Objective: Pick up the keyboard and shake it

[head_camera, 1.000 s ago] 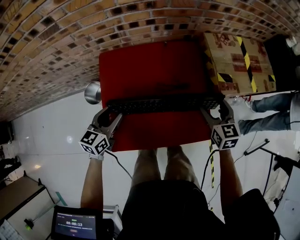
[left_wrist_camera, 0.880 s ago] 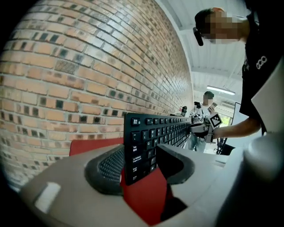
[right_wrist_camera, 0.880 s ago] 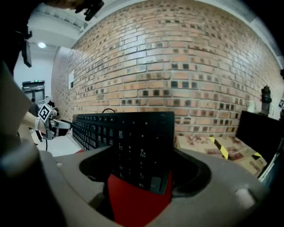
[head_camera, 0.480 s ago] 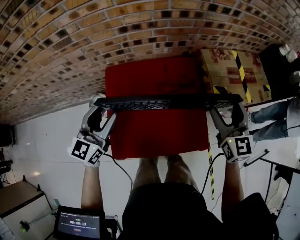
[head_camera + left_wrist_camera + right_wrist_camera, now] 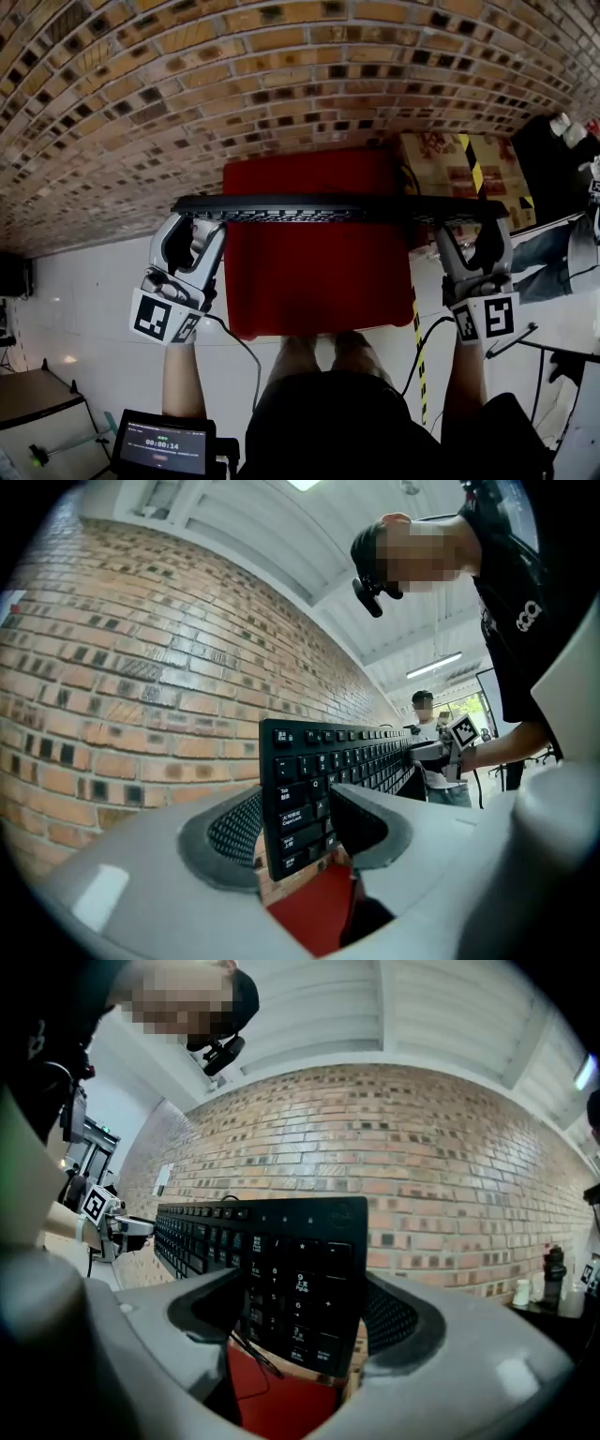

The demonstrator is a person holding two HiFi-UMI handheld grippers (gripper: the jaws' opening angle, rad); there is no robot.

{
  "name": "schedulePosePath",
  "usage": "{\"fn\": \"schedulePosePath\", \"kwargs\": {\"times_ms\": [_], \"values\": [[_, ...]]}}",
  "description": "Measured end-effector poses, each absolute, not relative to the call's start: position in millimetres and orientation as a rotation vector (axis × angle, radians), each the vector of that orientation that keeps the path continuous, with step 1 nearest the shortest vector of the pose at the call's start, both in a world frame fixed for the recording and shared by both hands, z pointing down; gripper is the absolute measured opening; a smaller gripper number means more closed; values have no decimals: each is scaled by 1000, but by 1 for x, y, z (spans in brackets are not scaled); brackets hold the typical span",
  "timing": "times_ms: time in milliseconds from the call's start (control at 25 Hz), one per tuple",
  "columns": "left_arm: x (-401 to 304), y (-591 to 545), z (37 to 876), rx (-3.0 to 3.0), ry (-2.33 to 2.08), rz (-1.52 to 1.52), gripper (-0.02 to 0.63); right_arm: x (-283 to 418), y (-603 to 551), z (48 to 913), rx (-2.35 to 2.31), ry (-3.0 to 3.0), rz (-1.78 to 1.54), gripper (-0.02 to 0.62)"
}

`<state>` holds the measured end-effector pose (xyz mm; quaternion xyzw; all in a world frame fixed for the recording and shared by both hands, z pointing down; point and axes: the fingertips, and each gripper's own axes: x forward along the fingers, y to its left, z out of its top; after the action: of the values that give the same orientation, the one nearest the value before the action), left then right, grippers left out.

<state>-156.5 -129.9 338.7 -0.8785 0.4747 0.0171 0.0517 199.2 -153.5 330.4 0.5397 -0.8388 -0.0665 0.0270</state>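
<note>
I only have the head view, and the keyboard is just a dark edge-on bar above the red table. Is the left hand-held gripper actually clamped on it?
Observer: Yes. In the left gripper view, the left hand-held gripper has both pads pressed on the keyboard at its Tab and Caps Lock end.
Operator: And the right one?
Observer: The right hand-held gripper is clamped across the number pad end.
Operator: Anything dangling?
Observer: A thin cable hangs loose below the keyboard, close to the right jaws.
</note>
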Motion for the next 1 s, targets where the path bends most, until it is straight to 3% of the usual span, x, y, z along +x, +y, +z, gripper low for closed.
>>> {"fn": "schedulePosePath", "kwargs": {"times_ms": [1000], "values": [[-174,-120,161,-2200,1420,381,224,185,-144,150,1754,-2730,-890,371]]}}
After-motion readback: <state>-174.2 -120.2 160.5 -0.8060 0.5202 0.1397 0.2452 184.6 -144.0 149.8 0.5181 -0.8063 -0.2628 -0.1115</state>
